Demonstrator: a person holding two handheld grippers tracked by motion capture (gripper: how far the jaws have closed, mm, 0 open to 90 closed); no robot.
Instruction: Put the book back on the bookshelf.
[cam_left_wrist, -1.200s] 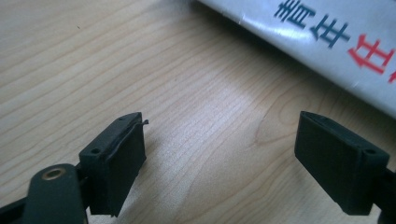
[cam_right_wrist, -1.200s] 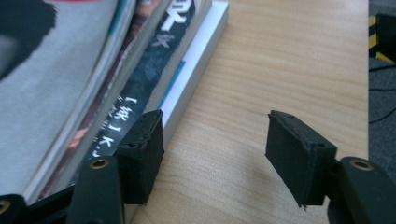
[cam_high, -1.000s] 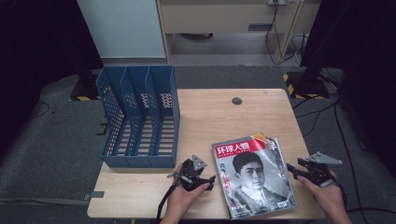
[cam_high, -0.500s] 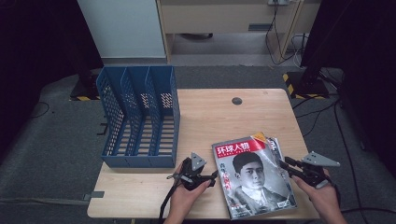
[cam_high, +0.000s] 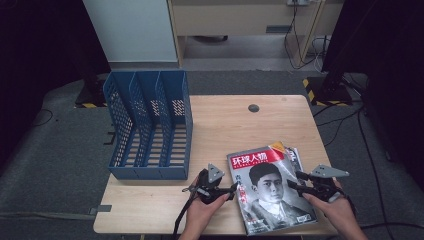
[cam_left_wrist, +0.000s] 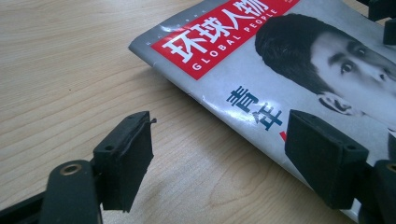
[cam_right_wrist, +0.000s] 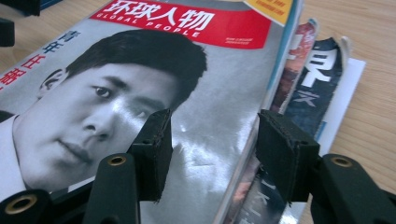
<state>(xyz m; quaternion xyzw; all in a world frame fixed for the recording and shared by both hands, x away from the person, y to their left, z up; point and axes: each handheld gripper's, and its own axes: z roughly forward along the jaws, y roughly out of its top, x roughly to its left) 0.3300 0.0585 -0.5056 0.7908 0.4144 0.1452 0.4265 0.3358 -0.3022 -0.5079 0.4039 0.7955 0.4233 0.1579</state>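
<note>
A magazine (cam_high: 272, 187) with a red title band and a man's portrait tops a small stack at the table's front right. My left gripper (cam_high: 234, 189) is open at the stack's left edge. In the left gripper view the magazine (cam_left_wrist: 280, 56) has its spine edge running between the jaws of the left gripper (cam_left_wrist: 219, 154), low over the wood. My right gripper (cam_high: 294, 181) is open at the stack's right side. In the right gripper view the right gripper (cam_right_wrist: 215, 149) straddles the top magazine's (cam_right_wrist: 140, 84) right edge, with the lower magazines (cam_right_wrist: 317, 79) fanned out beside it.
A blue perforated file rack (cam_high: 150, 125) with three slots stands at the back left of the wooden table (cam_high: 225, 125). A small dark round disc (cam_high: 254, 108) sits near the far edge. Bare wood lies between the rack and the magazines.
My right gripper has moved left, from beside the stack to over its right edge. The left gripper has stayed at the left edge.
</note>
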